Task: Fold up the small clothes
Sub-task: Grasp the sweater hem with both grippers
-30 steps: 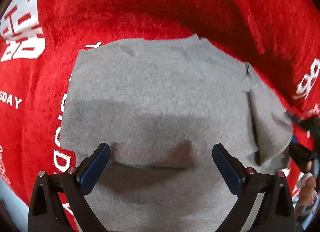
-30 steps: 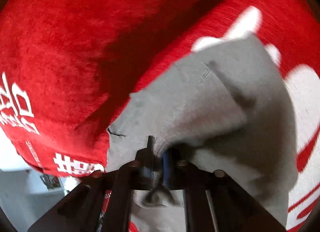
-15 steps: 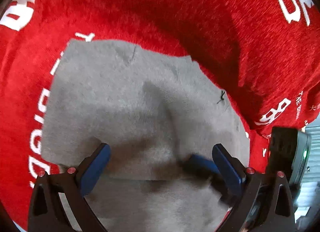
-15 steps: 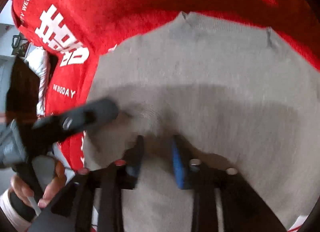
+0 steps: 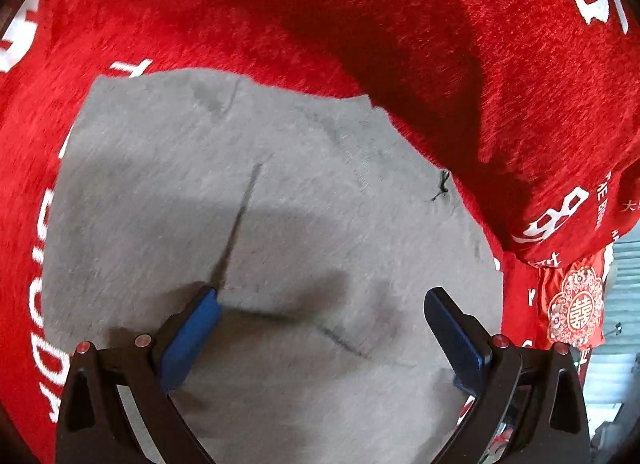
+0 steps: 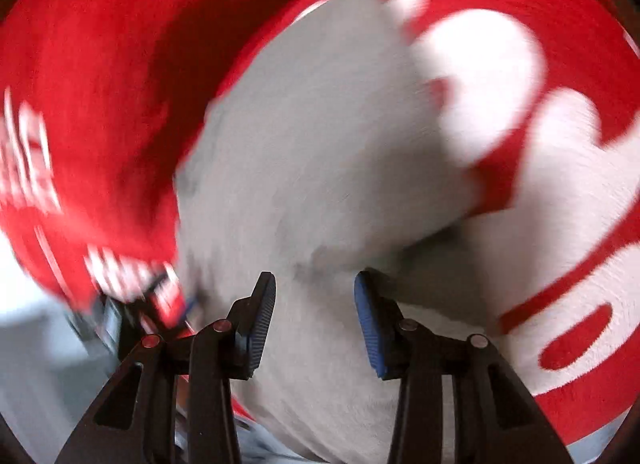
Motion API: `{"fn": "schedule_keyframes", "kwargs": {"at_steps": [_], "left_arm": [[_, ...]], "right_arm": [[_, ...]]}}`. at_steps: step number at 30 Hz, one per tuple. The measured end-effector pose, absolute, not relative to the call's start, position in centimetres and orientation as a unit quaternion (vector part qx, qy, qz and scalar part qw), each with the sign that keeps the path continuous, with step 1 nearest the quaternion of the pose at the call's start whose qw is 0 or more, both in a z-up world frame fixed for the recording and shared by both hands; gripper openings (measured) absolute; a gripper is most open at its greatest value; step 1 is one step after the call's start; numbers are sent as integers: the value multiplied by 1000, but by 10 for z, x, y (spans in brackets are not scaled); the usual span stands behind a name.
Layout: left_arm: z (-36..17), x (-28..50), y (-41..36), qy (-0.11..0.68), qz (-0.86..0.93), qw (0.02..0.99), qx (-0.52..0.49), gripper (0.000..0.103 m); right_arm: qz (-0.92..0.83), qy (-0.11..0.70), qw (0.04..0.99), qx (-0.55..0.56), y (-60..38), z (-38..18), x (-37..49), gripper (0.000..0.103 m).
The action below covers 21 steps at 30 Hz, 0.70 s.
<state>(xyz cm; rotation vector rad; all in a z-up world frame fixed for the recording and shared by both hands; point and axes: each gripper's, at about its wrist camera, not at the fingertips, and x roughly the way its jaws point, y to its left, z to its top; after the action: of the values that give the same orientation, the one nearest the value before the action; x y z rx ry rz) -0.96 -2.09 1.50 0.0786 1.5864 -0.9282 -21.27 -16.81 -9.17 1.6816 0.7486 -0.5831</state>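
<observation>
Red cloth (image 5: 360, 24) w/ white lettering covers the surface under my fingers (image 5: 192, 328), spreading ahead and to both sides. Directly on it lies a grey garment (image 5: 304, 224), flat w/ a few creases, reaching from betw. my fingertips forward.

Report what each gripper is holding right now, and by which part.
Nothing is held. The left gripper stands wide open over the grey garment, pads off the cloth. The right gripper is opening, with only flat grey cloth behind the gap, none pinched.
</observation>
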Motion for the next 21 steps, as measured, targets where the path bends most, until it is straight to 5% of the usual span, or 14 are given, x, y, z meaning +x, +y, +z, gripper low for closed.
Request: {"fn": "schedule_keyframes", "kwargs": {"at_steps": [1, 3, 4, 5, 7, 21], "left_arm": [[14, -11, -26, 686, -400, 607, 34, 99], [14, -8, -27, 689, -397, 606, 31, 75], [12, -7, -28, 694, -393, 603, 30, 52], [10, -5, -26, 698, -391, 600, 26, 27], [11, -3, -22, 700, -392, 596, 13, 9], [16, -32, 14, 678, -394, 615, 84, 9]], "right_arm": [[-256, 299, 559, 730, -170, -95, -219, 45], [-267, 271, 543, 748, -171, -101, -225, 45], [-272, 265, 540, 751, -171, -101, -227, 45], [-278, 262, 541, 750, -173, -100, -227, 33], [-294, 273, 552, 731, -173, -94, -225, 6], [-287, 387, 614, 625, -214, -86, -258, 8]]}}
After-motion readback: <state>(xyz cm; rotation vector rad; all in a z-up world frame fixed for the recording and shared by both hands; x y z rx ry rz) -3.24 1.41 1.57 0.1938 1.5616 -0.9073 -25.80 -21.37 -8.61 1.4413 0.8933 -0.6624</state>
